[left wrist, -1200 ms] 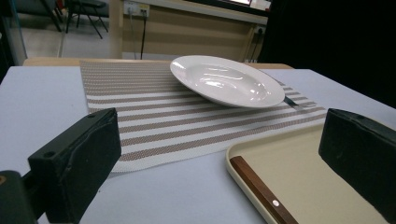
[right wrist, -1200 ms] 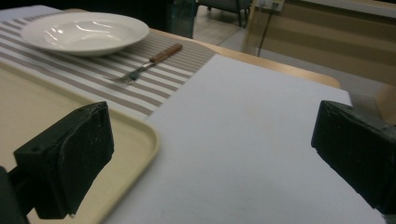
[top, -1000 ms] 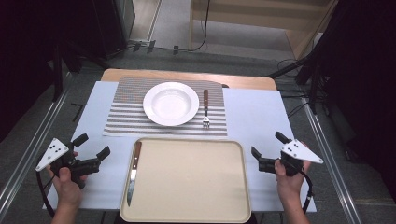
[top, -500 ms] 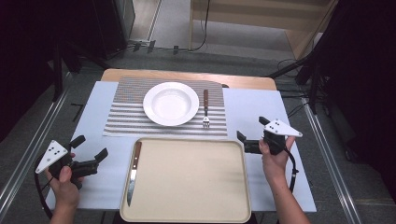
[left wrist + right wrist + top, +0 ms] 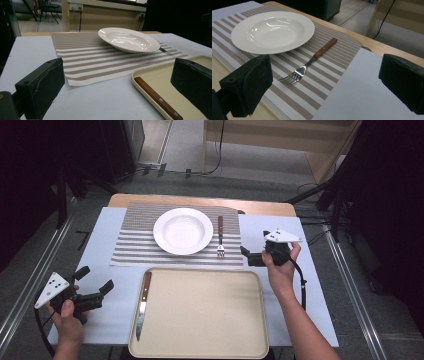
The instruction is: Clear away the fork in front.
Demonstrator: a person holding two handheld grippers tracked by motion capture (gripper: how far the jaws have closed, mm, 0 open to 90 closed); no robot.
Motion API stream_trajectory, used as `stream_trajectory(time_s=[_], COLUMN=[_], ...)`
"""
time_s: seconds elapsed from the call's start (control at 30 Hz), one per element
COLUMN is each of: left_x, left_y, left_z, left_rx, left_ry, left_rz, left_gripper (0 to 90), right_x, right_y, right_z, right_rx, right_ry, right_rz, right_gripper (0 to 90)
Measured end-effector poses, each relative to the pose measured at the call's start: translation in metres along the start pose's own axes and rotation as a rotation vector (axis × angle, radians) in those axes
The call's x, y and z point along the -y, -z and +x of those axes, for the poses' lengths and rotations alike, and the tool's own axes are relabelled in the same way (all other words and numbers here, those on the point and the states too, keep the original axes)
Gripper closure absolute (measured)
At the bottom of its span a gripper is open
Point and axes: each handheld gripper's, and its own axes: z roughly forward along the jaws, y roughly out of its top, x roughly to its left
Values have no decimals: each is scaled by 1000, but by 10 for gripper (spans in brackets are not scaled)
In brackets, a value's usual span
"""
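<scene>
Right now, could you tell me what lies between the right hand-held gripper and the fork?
Nothing: in the high view, bare striped placemat and blue table cover separate the right hand-held gripper from the fork; the right gripper view agrees.

Bright worktop, dark surroundings

Overhead light fell evenly on the worktop (image 5: 295,285); soft glare streaked the white plate (image 5: 272,31), and the near black tongs looked slightly blurred.

No readable text, label, brand, number or sign appears anywhere. The grey three-cornered plate (image 5: 52,288) on the left tongs carries only a few dark dots, and these form no letters or figures.
</scene>
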Motion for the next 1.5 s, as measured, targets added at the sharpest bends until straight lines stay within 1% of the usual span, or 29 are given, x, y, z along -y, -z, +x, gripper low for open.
stream_trajectory(time_s=[0.17, 0.3, 0.37, 0.4, 0.43, 0.5, 0.53, 0.57, 0.6, 0.63, 0.67, 0.7, 0.73, 0.8, 0.87, 0.9, 1.03, 1.1, 1.13, 1.17, 1.2, 1.23, 1.27, 1.3, 1.33, 1.4, 1.43, 1.47, 1.5], left_x=[0, 0, 0, 0, 0, 0, 0, 0, 0, 0, 0, 0, 0, 0, 0, 0, 0, 0, 0, 0, 0, 0, 0, 0, 0, 0, 0, 0, 1], left_y=[0, 1, 2, 2, 2, 2, 1, 1, 1, 1, 1, 1, 1, 1, 2, 2, 2, 1, 1, 1, 0, 0, 0, 0, 0, 0, 0, -1, -1], left_z=[0, 1, 1, 2, 2, 2, 2, 1, 1, 1, 1, 1, 1, 2, 2, 2, 2, 3, 3, 3, 3, 3, 3, 3, 3, 3, 3, 3, 2], left_rx=[-1, 9, 4, 5, 5, 4, 6, 8, 5, 5, 5, 6, 6, 4, 5, 6, 7, 8, 9, 8, 10, 9, 9, 9, 8, 12, 13, 14, 15], left_ry=[-6, 0, 6, 8, 8, 7, 3, 3, 2, 2, 2, 3, 5, 7, 9, 10, 11, 12, 10, 10, 12, 11, 10, 9, 9, 12, 14, 11, 12], left_rz=[3, -10, -13, -15, -15, -13, -9, -8, -8, -8, -7, -8, -10, -12, -14, -15, -15, -15, -11, -10, -11, -11, -12, -11, -10, -12, -12, -8, -9], left_gripper=[0, 0, 0, 0, 0, 0, 0, 0, 0, 0, 0, 0, 0, 0, 0, 0, 0, 0, 0, 0, 0, 0, 0, 0, 0, 0, 0, 0, 0], right_x=[-12, -19, -21, -23, -23, -26, -28, -28, -30, -30, -32, -32, -32, -33, -33, -34, -36, -37, -40, -40, -41, -43, -46, -46, -47, -49, -49, -50, -50], right_y=[-16, -31, -37, -44, -44, -51, -59, -59, -66, -66, -73, -73, -77, -84, -91, -95, -108, -114, -120, -120, -122, -126, -131, -131, -134, -140, -143, -150, -150], right_z=[4, 3, 1, -2, -2, -5, -7, -7, -8, -8, -10, -10, -11, -14, -18, -19, -18, -17, -15, -15, -15, -14, -14, -14, -12, -10, -9, -7, -7], right_rx=[-17, -31, -38, -44, -44, -52, -56, -56, -64, -64, -70, -70, -68, -62, -83, -83, -76, -70, -64, -64, -47, -31, -38, -38, -19, 39, 82, 153, 153], right_ry=[8, 4, -6, -22, -22, -43, -42, -42, -43, -43, -50, -50, -53, -79, -105, -120, -129, -119, -125, -125, -136, -157, -175, -175, -180, -185, -192, -200, -200], right_rz=[22, 53, 65, 86, 86, 104, 127, 127, 152, 152, 179, 179, 191, 227, 250, 272, 325, 341, 352, 352, 348, 344, 356, 356, 362, 368, 371, 394, 394], right_gripper=[0, 0, 0, 0, 0, 0, 0, 0, 0, 0, 0, 0, 0, 0, 0, 0, 0, 0, 66, 66, 127, 143, 216, 216, 272, 368, 396, 431, 431])
